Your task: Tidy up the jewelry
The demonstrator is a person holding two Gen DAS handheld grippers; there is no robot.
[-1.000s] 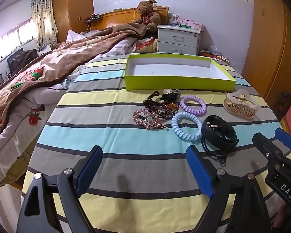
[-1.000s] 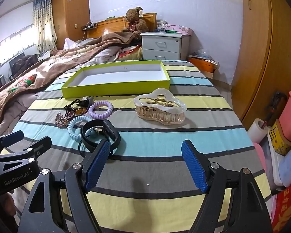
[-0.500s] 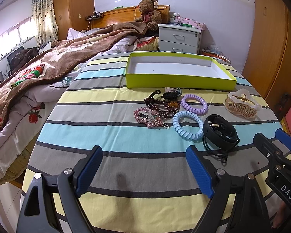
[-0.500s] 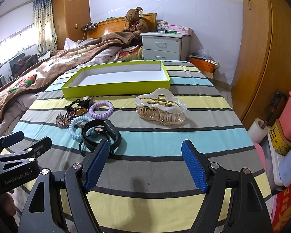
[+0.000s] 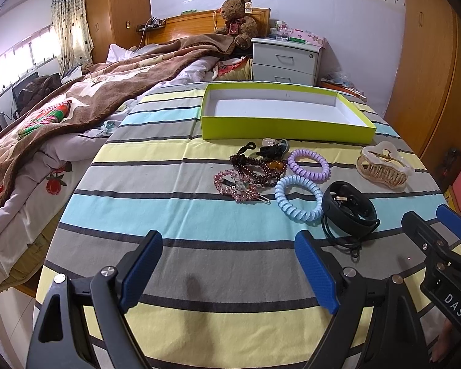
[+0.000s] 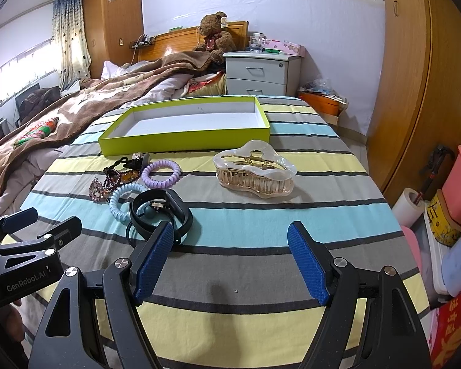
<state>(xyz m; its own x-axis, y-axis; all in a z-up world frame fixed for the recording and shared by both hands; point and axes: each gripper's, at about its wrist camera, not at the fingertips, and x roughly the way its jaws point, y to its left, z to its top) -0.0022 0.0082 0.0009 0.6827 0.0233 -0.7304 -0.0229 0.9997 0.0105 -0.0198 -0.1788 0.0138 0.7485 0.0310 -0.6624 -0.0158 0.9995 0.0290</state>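
Two coil ties (image 5: 298, 202) beside beads (image 5: 256, 167)

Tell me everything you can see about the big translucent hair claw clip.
The large translucent cream plastic hair claw clip has a wavy top, a gold metal hinge and long interlocking teeth. It is closed, lying on the striped tablecloth, right of the hair ties, in front of the lime-green box. Nothing else touches it.
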